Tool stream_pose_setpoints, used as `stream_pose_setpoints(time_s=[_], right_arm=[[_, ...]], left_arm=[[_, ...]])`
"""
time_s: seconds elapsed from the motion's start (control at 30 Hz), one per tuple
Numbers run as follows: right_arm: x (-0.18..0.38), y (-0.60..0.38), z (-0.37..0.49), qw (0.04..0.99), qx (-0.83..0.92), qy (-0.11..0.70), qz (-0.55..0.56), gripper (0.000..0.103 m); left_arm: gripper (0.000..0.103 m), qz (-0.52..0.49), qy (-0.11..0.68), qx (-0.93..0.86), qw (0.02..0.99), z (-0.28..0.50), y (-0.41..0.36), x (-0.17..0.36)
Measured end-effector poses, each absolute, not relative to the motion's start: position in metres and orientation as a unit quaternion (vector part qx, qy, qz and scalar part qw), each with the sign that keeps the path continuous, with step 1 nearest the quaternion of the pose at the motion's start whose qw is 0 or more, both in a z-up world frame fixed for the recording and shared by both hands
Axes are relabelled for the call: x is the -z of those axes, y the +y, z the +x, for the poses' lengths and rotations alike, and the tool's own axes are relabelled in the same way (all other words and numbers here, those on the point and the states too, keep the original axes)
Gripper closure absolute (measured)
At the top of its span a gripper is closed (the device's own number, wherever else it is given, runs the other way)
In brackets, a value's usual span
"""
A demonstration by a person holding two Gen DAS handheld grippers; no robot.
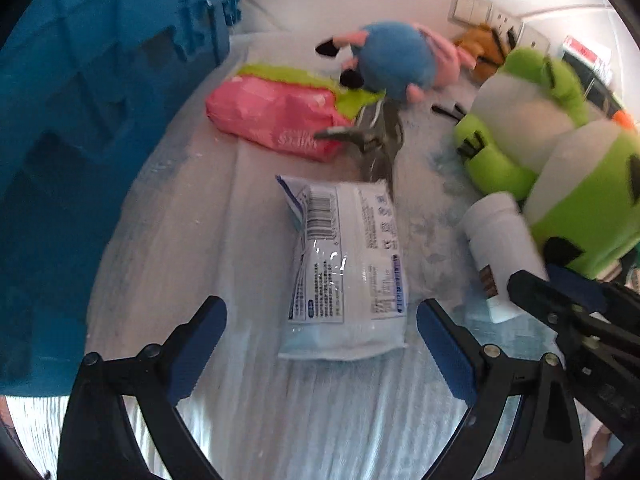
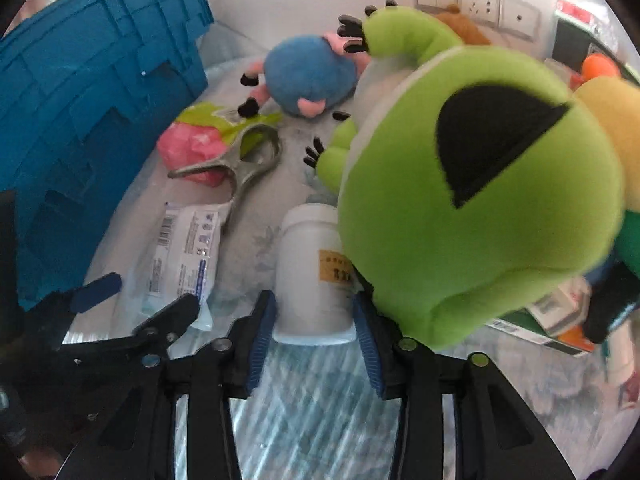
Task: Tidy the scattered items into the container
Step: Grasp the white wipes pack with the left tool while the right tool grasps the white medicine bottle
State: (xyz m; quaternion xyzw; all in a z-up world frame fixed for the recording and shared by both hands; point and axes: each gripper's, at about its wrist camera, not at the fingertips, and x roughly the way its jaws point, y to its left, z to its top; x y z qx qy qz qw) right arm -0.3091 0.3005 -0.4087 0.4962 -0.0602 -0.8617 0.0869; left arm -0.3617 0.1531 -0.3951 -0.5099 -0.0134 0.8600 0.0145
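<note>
The white bottle [image 2: 312, 272] is clamped by the right hand-held gripper [image 2: 316, 338]; the left hand-held gripper [image 1: 322, 344] is spread wide around the wipes packet [image 1: 344, 264], nothing gripped.

1. The ribbed plastic storage crate [image 1: 100, 92] was deep blue.
2. The crinkled plastic pouch [image 1: 276, 116] was pink with lime-green trim.
3. The flat sealed wipes packet [image 1: 348, 264] was white with blue print and a black barcode.
4. The round plush toy [image 2: 310, 74] was blue with pink limbs.
5. The large plush frog [image 2: 480, 184] was lime green with black patches.
6. The cylindrical plastic bottle [image 2: 314, 276] was white with an orange label.
</note>
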Motion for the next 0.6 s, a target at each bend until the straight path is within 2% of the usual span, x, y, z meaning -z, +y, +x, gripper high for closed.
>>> stream_pose_setpoints(time_s=[0.13, 0.27, 0.6], right_arm=[[0.418, 0.297, -0.316, 0.089, 0.859, -0.064, 0.500, 0.057], [0.428, 0.291, -0.320, 0.080, 0.855, -0.057, 0.509, 0.057], [0.424, 0.309, -0.256, 0.067, 0.846, -0.055, 0.525, 0.057]], left_arm=[[0.018, -0.516, -0.017, -0.856, 0.017, -0.371, 0.153, 0.404], [0.040, -0.512, -0.006, -0.859, 0.016, -0.375, 0.156, 0.402], [0.042, -0.528, -0.017, -0.848, 0.043, -0.319, 0.152, 0.397]])
